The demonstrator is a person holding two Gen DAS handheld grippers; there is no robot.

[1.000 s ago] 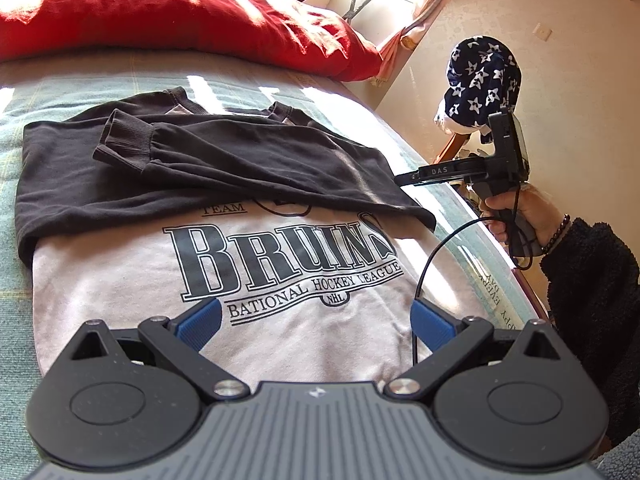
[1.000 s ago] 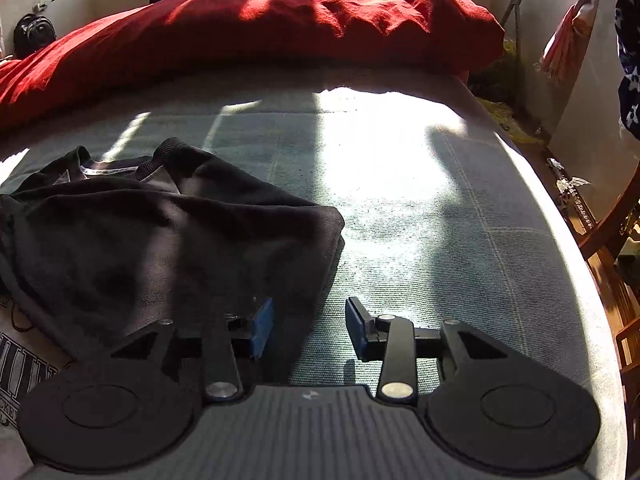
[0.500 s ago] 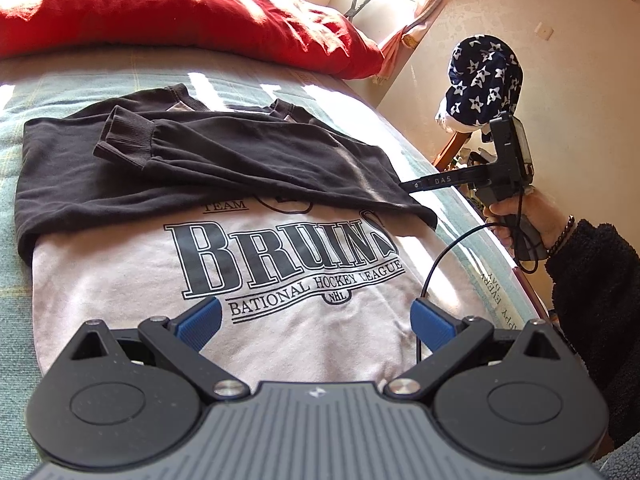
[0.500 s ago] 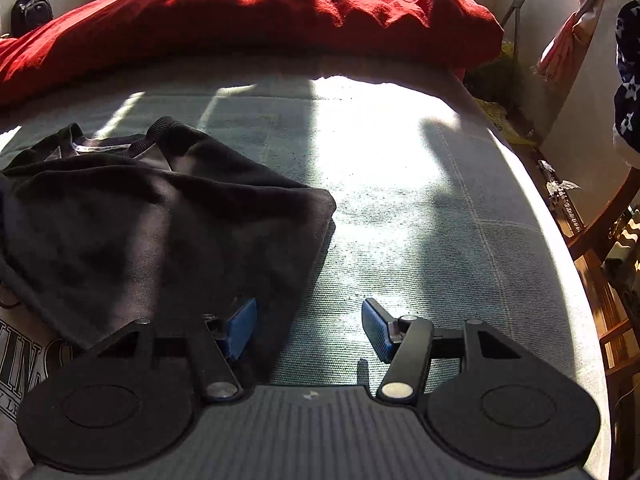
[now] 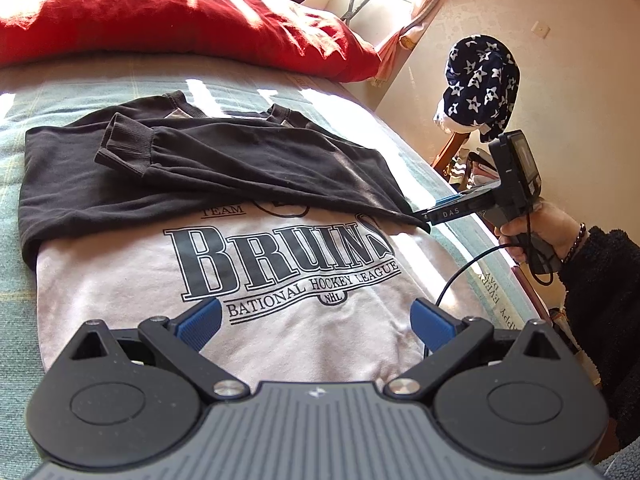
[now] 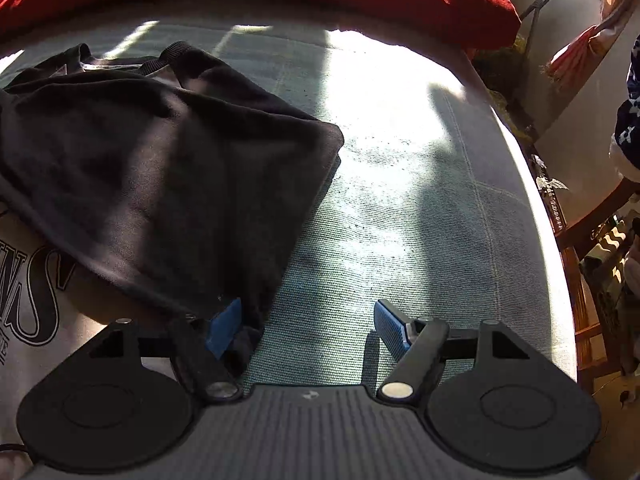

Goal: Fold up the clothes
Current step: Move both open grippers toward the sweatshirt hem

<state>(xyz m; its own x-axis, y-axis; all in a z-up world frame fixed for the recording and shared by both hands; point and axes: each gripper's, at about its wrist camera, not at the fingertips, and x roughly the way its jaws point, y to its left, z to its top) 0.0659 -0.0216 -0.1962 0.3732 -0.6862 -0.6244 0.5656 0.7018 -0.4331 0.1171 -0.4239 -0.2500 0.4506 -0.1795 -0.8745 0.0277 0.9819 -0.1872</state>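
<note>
- Woven blue-green bed cover (image 6: 420,208) fills the ground ahead of both tools, sunlit in patches, with its far edge running off to the right of the right tool.
- Red pillow (image 5: 180,24) lies across the far end of the bed, well beyond both sets of fingers.
- White sweatshirt (image 5: 280,320) with black sleeves lies flat on the cover directly ahead of the left gripper (image 5: 316,320); its printed "BRUINS" lettering sits just beyond the blue pads, and both sleeves are folded across the chest, one ribbed cuff (image 5: 128,148) pointing to the tool's far left.
- Folded black sleeve (image 6: 160,184) reaches the near left of the right gripper (image 6: 308,328) — its corner lies against the left blue pad (image 6: 224,330), while the right pad rests over bare cover.
- Left gripper hovers over the shirt's lower hem with its jaws spread wide, grasping nothing.
- Right gripper is likewise spread apart, clamping nothing — in the left wrist view it sits to the far right, its tip at the sleeve's corner, held by a hand (image 5: 540,228) in a dark fleece sleeve (image 5: 600,304) with a beaded bracelet.
- Navy star-patterned cloth (image 5: 480,84) hangs off to the right past the bed, over a wooden chair.
</note>
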